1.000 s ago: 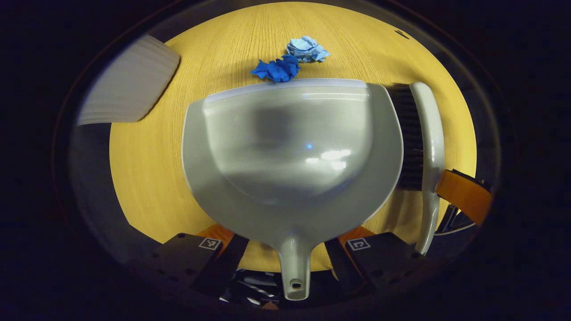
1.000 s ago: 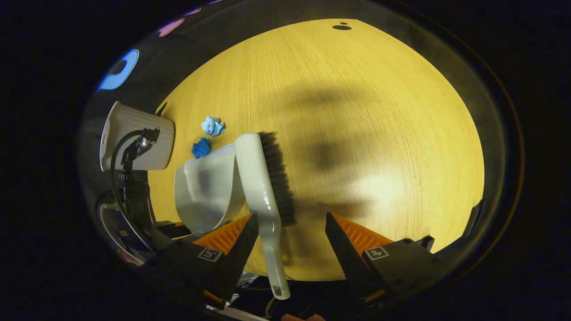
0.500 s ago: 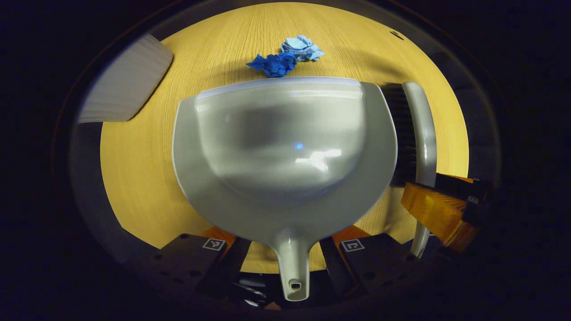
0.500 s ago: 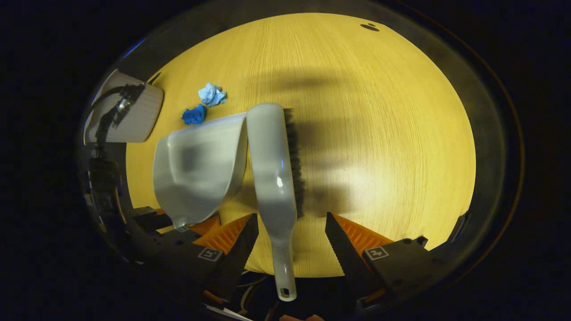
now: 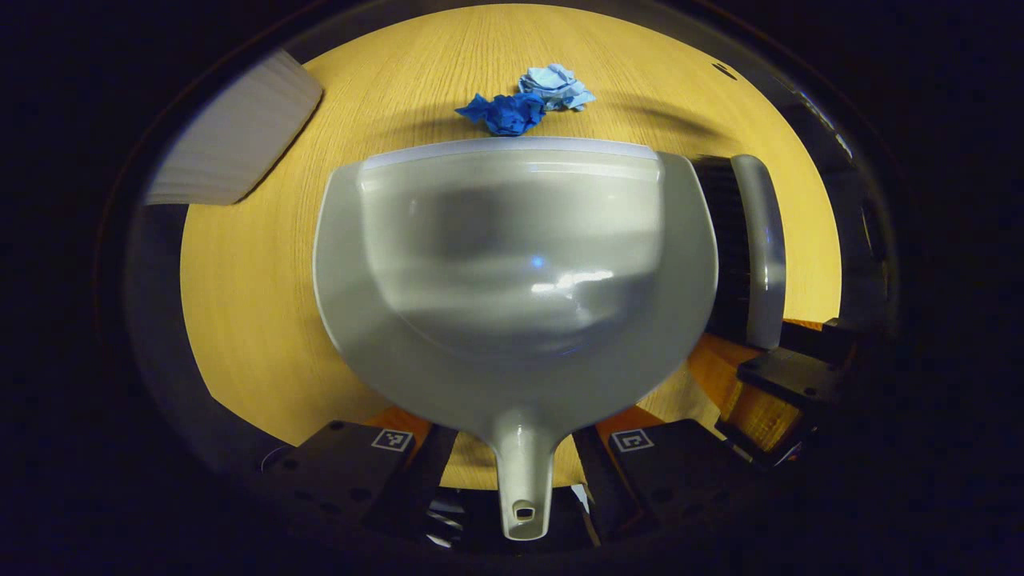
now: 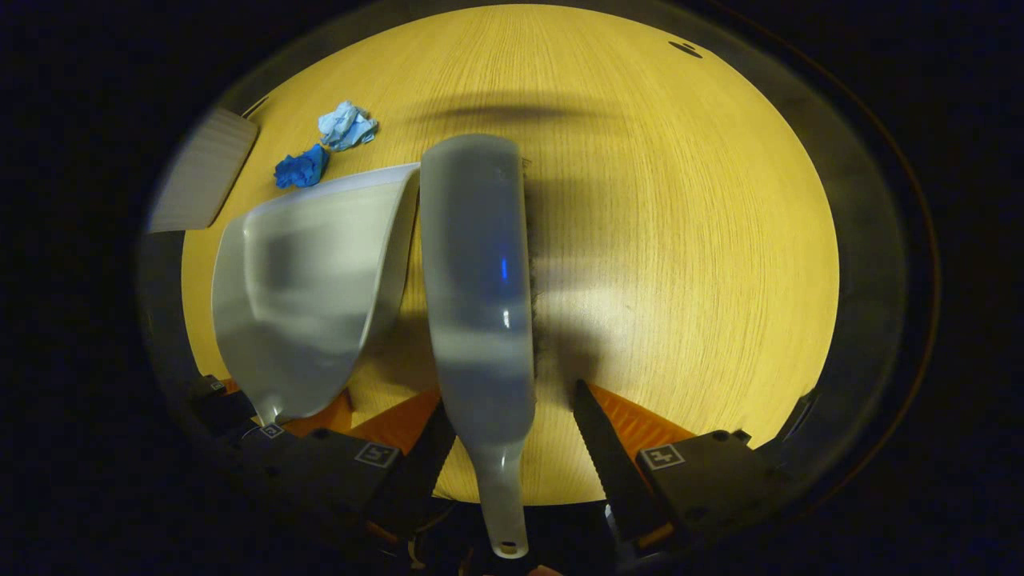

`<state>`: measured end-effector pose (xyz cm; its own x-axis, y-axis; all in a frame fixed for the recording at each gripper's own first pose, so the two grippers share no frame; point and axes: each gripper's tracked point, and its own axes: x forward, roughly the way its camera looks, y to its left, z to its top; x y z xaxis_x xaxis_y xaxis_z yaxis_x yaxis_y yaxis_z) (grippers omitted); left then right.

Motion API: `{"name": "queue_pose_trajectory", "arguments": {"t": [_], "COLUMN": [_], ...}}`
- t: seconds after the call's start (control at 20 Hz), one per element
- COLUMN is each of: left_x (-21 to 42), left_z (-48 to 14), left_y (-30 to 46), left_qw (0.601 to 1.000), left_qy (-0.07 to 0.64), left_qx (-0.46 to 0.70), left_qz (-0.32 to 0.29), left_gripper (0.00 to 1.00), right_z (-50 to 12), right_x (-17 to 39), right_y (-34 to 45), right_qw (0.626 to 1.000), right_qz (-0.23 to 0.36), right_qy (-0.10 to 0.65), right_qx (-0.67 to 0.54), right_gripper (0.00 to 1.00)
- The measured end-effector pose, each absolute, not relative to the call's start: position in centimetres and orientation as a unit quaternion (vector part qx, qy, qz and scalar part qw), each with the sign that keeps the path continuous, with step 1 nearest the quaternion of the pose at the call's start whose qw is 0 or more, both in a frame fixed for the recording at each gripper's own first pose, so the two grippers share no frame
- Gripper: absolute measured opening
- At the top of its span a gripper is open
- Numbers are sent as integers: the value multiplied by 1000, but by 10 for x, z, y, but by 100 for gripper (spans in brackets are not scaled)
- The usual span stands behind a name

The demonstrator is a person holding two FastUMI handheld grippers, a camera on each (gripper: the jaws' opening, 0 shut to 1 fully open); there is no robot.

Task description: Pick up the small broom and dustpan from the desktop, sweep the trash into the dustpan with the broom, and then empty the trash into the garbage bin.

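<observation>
Left gripper view: your left gripper (image 5: 512, 448) sits low over the bench (image 5: 240, 304), fingers spread wide. The dustpan (image 5: 512, 272) lies flat right ahead, its handle (image 5: 522, 480) running back between the two fingers with a gap on each side, so nothing is gripped. Its open lip points away from you. Just beyond the lip lie two pieces of trash: a dark blue paper wad (image 5: 506, 114) almost at the lip, and a pale blue paper wad (image 5: 557, 86) touching it on the far side. The garbage bin (image 5: 232, 136), white and ribbed, stands at the far left. The broom (image 5: 756, 248) lies beside the dustpan's right edge, bristles toward the pan.

Right gripper view: your right gripper (image 6: 512, 432) is likewise released, fingers apart. The broom (image 6: 480, 296) lies straight ahead, back up, its thin handle (image 6: 502, 504) passing between the fingers. Whether the left finger touches the broom's neck, you cannot tell; the right finger stands clear. The dustpan (image 6: 308, 288) lies just left of the broom, their sides close or touching. Both paper wads, dark blue (image 6: 301, 168) and pale blue (image 6: 347, 125), sit past the pan's lip, with the garbage bin (image 6: 204, 172) farther left.
</observation>
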<state>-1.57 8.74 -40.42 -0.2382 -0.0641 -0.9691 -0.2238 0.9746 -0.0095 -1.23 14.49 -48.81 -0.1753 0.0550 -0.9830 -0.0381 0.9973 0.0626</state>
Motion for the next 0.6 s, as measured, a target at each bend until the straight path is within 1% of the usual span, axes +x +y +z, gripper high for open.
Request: {"name": "queue_pose_trajectory", "arguments": {"t": [0.05, 0.1, 0.2, 0.25, 0.3, 0.35, 0.4, 0.45, 0.5, 0.55, 0.6], "left_x": [-15, -16, -16, -16, -16, -16, -17, -16, -19, -19, -17], "left_z": [-404, -404, -405, -404, -404, -404, -404, -405, -407, -406, -403], "left_y": [87, 87, 86, 87, 87, 86, 85, 83, 81, 80, 81], "left_qw": [612, 614, 616, 614, 613, 612, 611, 613, 614, 615, 620], "left_qy": [783, 781, 779, 780, 781, 780, 779, 775, 772, 771, 769], "left_qx": [-93, -94, -97, -97, -98, -102, -112, -124, -133, -134, -123], "left_qz": [67, 69, 72, 71, 72, 75, 84, 94, 102, 101, 91], "left_gripper": [73, 73, 73, 73, 73, 73, 73, 72, 66, 60, 43], "right_z": [-487, -489, -489, -489, -489, -489, -490, -489, -491, -486, -490], "right_x": [-12, -12, -11, -11, -11, -11, -13, -17, -20, -20, -19], "right_y": [145, 145, 145, 145, 145, 145, 145, 147, 149, 149, 148], "right_qw": [643, 645, 651, 652, 651, 649, 648, 637, 633, 636, 637], "right_qz": [36, 33, 24, 21, 20, 19, 14, 7, -4, -4, 8], "right_qy": [765, 763, 759, 758, 759, 760, 761, 770, 773, 770, 769], "right_qx": [6, 8, 16, 17, 18, 18, 21, 32, 45, 50, 42], "right_gripper": [87, 99, 89, 93, 93, 99, 93, 97, 77, 61, 45]}}
